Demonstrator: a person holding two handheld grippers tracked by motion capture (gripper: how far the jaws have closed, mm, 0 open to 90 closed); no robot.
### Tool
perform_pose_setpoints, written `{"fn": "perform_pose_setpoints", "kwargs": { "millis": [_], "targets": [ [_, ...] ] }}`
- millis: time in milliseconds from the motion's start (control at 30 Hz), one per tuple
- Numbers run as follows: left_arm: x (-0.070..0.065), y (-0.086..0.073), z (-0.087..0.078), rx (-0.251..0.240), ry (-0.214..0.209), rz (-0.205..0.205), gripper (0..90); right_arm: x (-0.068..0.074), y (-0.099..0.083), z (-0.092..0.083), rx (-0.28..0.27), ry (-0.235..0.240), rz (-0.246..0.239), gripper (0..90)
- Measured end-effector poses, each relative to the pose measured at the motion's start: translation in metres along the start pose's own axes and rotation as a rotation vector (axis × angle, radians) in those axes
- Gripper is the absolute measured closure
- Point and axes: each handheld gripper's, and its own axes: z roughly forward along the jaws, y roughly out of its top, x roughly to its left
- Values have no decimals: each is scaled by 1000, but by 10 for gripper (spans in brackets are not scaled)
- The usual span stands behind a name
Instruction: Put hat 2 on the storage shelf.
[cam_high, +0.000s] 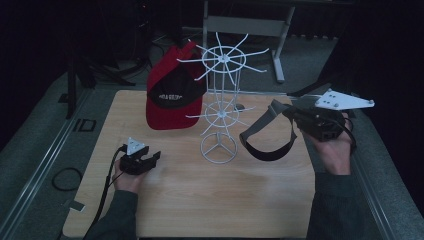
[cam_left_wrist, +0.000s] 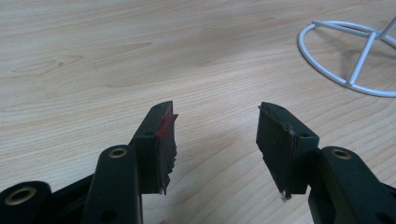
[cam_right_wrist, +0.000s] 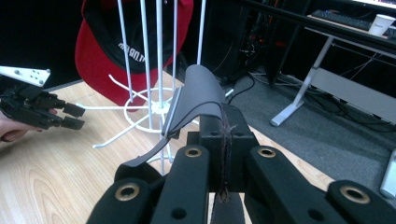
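Note:
A white wire rack (cam_high: 222, 100) stands mid-table on a ring base (cam_left_wrist: 350, 60). A red and black cap (cam_high: 172, 95) hangs on its left side, also seen in the right gripper view (cam_right_wrist: 100, 51). My right gripper (cam_high: 295, 114) is raised to the right of the rack, shut on a grey and black visor (cam_high: 267, 132) whose strap loops down toward the table. In its own view the right gripper (cam_right_wrist: 224, 121) pinches the visor's brim (cam_right_wrist: 198, 91). My left gripper (cam_high: 152, 159) lies low over the table at left, open and holding nothing (cam_left_wrist: 215, 112).
The wooden table (cam_high: 200, 200) has bare room in front of the rack. Behind it stand desk legs (cam_high: 277, 45) on a grey floor. A cable loop (cam_high: 65, 178) lies on the floor at left. A paper cup (cam_right_wrist: 383, 22) sits on a far desk.

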Motion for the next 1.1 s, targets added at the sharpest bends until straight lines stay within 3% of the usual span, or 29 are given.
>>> {"fn": "perform_pose_setpoints", "kwargs": {
  "millis": [1100],
  "targets": [
    [1, 0, -1, -5, -1, -5, 474, 0, 63, -17, -102, 46, -53, 891]
  ]
}}
